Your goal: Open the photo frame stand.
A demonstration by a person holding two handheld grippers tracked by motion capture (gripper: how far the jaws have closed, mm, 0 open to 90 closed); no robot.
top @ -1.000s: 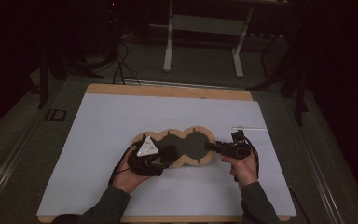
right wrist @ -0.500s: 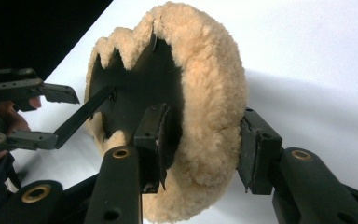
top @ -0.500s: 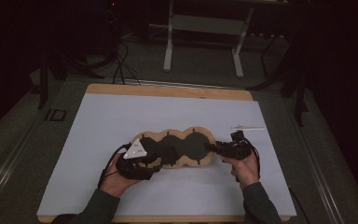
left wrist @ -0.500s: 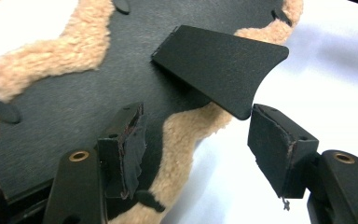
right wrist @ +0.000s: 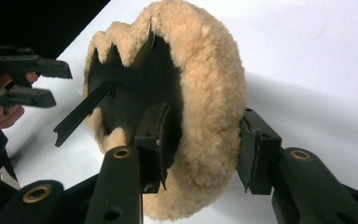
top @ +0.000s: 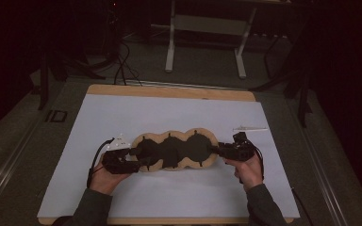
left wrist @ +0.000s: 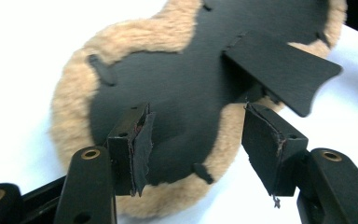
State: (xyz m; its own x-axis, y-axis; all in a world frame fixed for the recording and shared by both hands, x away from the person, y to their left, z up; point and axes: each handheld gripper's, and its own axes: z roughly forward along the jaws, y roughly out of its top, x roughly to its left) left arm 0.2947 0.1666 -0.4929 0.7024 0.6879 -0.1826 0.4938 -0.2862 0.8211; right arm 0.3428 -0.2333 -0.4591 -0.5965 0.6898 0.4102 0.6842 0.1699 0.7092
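Observation:
A three-lobed pad (top: 179, 150) with a black face and a tan fleece border lies on the white mat (top: 169, 113). My right gripper (top: 217, 150) holds its right end: in the right gripper view (right wrist: 205, 119) one jaw is on the black face and the other on the outside of the fleece rim (right wrist: 214, 93). My left gripper (top: 139, 160) stands at the pad's left end. Its jaws have just been closing a little, still open (left wrist: 196, 126), and the end lobe (left wrist: 186, 93) shows in the gap untouched. A black strap flap (left wrist: 284, 70) sticks up from the face.
The mat covers a wooden table top (top: 169, 92). A thin pale strip (top: 250, 128) lies on the mat behind my right hand. A metal stand (top: 202, 47) and cables are on the dark floor beyond the table. My left gripper (right wrist: 23, 79) appears far off in the right gripper view.
My left gripper has drawn back to the left along the pad, from over the left lobe to its end. The right hand and the pad's right end have stayed put.

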